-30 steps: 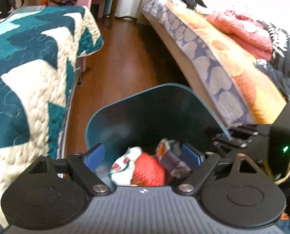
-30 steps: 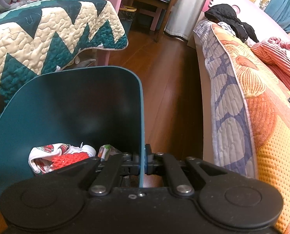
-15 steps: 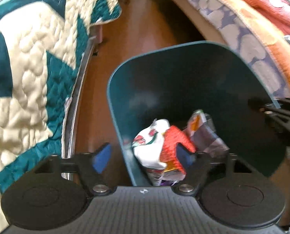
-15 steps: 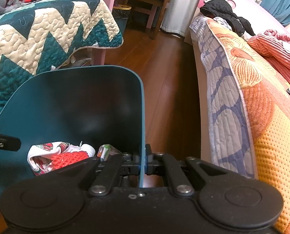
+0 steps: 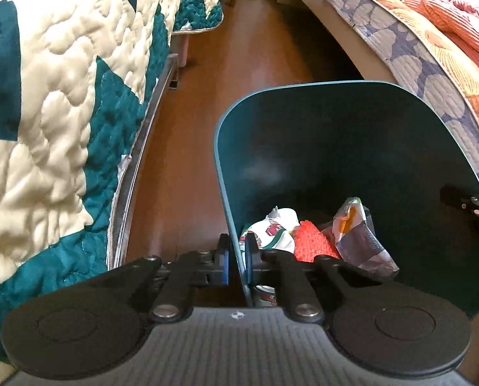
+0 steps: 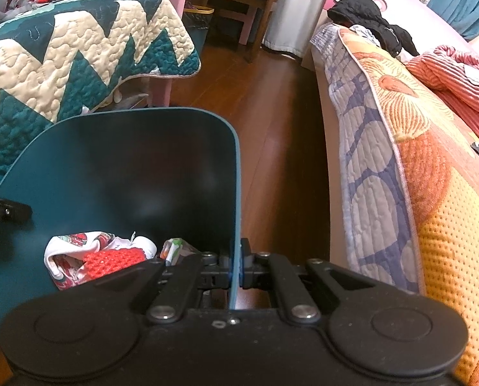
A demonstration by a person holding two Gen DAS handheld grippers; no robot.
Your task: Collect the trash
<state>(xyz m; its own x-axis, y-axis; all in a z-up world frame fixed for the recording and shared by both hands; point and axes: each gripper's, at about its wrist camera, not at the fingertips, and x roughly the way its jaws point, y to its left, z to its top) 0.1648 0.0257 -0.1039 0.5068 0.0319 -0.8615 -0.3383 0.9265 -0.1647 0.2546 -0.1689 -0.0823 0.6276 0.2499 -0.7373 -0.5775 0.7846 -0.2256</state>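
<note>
Teal bin (image 5: 352, 148) already holds wrappers (image 5: 358, 241); left tongs (image 5: 236, 263) closing onto its rim, right tongs (image 6: 236, 265) clamped opposite; carrying off looks left.

dark teal bin (image 5: 352, 148), red mesh (image 5: 313, 244)

I see a teal bin (image 5: 352, 148) of smooth plastic with a soft sheen. Inside it lie a crinkled glossy wrapper (image 5: 358, 241) and a red knobbly mesh (image 5: 313, 244). The floor (image 5: 255, 51) is polished dark wood. My left hand-held gripper (image 5: 236, 263) looks matt black plastic with bright metal rivets. The quilt (image 5: 62, 96) is puffy stitched cloth.
</note>
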